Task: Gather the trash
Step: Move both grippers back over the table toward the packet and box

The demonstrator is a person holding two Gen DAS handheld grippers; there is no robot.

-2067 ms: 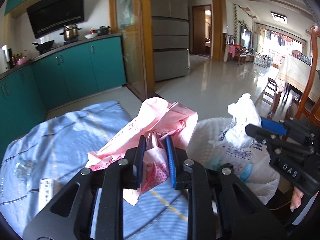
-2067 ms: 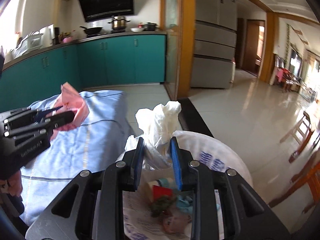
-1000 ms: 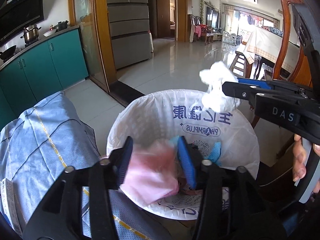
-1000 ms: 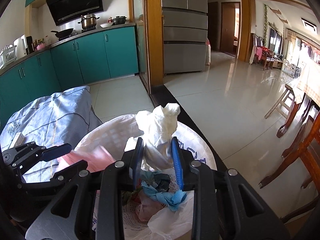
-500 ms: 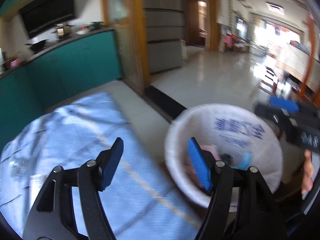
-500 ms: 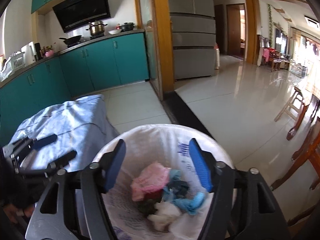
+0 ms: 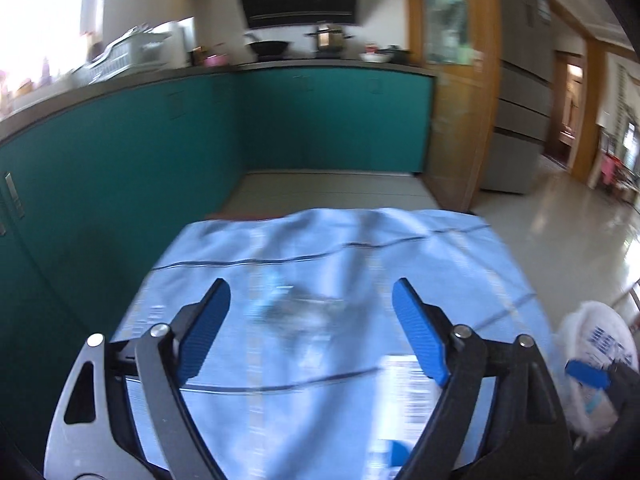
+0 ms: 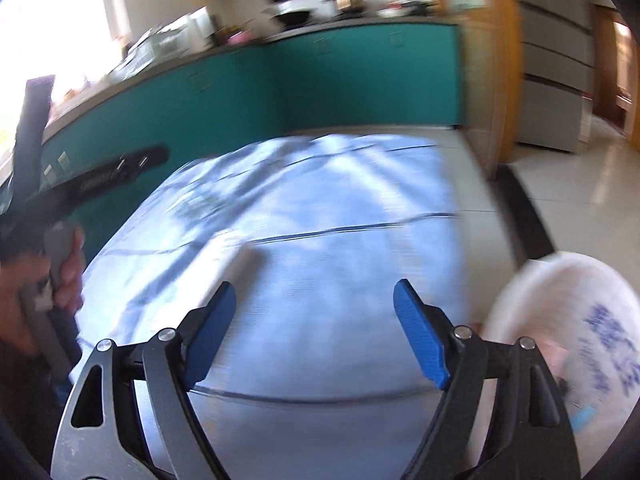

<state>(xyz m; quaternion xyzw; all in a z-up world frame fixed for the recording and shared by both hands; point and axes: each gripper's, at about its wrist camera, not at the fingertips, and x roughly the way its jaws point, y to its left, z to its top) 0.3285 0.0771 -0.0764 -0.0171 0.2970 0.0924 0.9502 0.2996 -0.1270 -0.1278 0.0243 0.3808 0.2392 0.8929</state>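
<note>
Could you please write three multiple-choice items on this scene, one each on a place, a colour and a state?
1. Where is the trash bag relative to the blue cloth in the right wrist view?
A. left
B. right
C. on top of it

2. What colour are the kitchen cabinets?
A. teal
B. white
C. red

3. What state are the left tongs in?
A. shut on a pink bag
B. shut and empty
C. open and empty

Answers: 1 B, the bag sits at the cloth's right edge; 2 A, the doors are teal; 3 C, the pads stand wide apart with only cloth showing between them.
</note>
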